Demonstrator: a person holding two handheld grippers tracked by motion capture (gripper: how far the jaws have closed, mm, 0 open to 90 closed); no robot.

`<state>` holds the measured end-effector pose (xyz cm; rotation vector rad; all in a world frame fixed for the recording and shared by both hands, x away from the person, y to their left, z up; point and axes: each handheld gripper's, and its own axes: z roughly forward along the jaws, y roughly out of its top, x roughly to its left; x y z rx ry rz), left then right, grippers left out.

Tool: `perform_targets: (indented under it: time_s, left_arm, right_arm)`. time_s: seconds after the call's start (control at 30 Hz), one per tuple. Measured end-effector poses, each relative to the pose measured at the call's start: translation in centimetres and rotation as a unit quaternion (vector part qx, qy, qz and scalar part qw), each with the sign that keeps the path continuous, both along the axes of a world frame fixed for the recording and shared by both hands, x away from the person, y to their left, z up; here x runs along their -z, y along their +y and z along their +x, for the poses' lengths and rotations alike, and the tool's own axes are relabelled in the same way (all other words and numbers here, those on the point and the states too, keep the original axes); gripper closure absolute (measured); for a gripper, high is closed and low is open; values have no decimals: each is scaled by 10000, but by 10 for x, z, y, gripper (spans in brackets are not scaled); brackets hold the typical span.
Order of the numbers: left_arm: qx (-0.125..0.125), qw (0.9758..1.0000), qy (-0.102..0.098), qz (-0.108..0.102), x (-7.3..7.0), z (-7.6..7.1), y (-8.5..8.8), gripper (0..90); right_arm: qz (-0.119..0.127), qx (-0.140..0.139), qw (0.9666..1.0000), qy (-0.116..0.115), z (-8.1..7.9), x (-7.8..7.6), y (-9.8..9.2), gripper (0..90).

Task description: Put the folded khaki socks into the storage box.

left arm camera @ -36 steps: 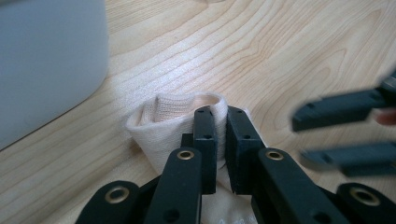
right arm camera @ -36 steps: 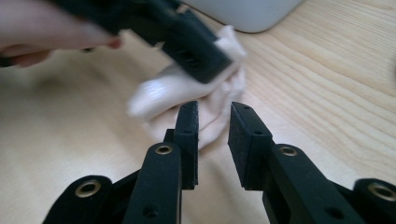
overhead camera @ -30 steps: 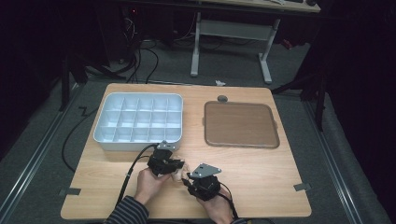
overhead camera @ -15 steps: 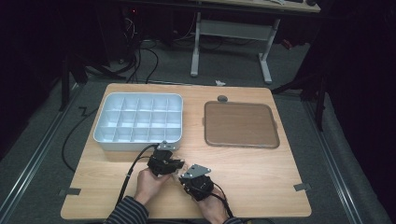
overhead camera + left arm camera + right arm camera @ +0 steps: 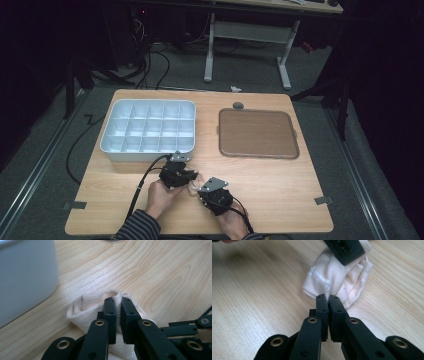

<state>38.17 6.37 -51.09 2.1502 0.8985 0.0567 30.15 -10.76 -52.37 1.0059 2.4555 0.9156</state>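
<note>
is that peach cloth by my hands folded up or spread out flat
Folded up. The cloth sits bunched in layers on the table, pinched by the left claw and right claw.

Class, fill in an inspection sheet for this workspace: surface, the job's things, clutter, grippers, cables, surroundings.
Surface: wooden table, light grain.
Job's things: peach cloth, bunched near the front edge.
Clutter: white divided tray, compartments bare; brown mat; small grey disc behind it.
Grippers: left gripper shut on the cloth's fold; right gripper has just closed on its edge.
Cables: black cable trailing from the left gripper.
Surroundings: dark room, white desk frame.
</note>
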Motion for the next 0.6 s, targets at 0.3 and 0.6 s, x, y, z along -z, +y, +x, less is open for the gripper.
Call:
perform_targets:
  time_s: [0.3,0.6]
  left_arm:
    - [41,9994,-252,-225,-7,-6,4,710]
    - [-369,9985,-233,-316,-12,-3,21,619]
  right_arm:
    - [129,-23,9998,123,3,-1,-2,875]
    - [228,-47,9996,161,4,-2,-3,869]
